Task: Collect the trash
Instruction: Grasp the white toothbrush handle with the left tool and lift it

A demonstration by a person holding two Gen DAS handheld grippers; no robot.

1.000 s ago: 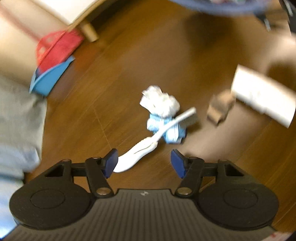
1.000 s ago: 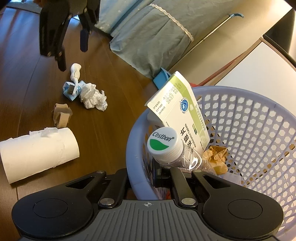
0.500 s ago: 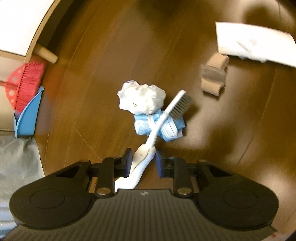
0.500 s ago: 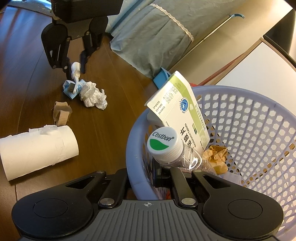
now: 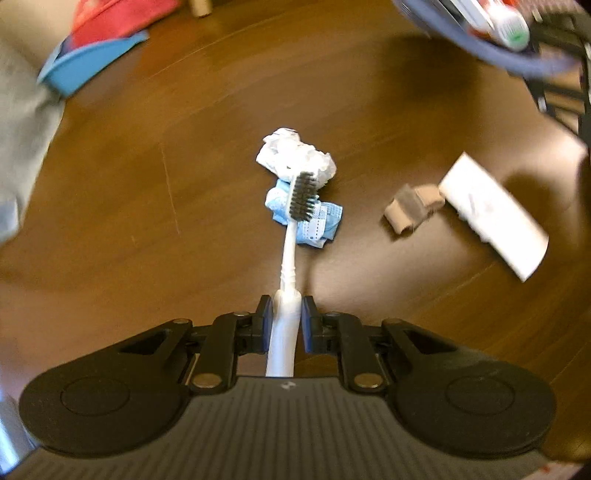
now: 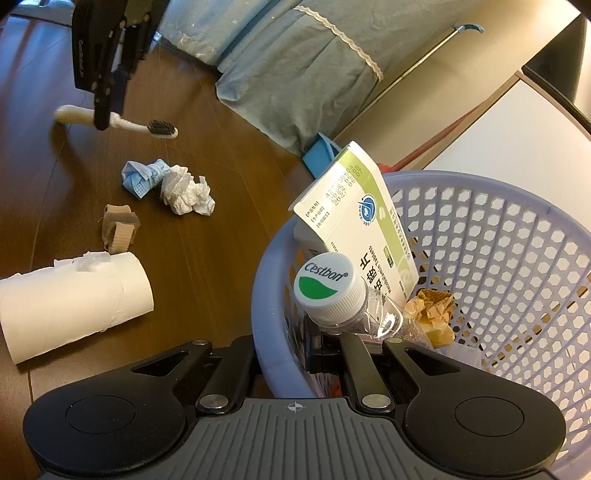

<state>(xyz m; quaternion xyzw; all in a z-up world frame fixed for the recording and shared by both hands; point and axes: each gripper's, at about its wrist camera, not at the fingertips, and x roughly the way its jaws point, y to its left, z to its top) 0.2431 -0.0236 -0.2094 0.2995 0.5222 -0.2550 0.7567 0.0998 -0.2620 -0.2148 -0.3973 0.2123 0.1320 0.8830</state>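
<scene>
A white toothbrush (image 5: 291,236) with dark bristles sticks out forward from my left gripper (image 5: 287,317), whose jaws are closing with both blue pads against the handle. In the right wrist view the toothbrush (image 6: 129,125) hangs above the wooden floor under the left gripper (image 6: 110,110). Below it lie a crumpled white tissue (image 5: 295,153) and a balled blue mask (image 5: 314,225). My right gripper (image 6: 314,343) is shut on the rim of a lilac mesh basket (image 6: 480,206) that holds a plastic bottle (image 6: 328,288) and a tablet box (image 6: 358,229).
A brown cardboard scrap (image 6: 118,229) and a white paper roll (image 6: 74,295) lie on the floor left of the basket. A blue dustpan (image 5: 88,62) with a red brush (image 5: 118,18) leans by grey-blue bedding (image 6: 295,74). White furniture (image 6: 517,140) stands behind the basket.
The left gripper closed on the toothbrush handle, lifted it off the tissue and mask, and rolled, so the brush now points straight ahead. The right gripper and basket kept still.
</scene>
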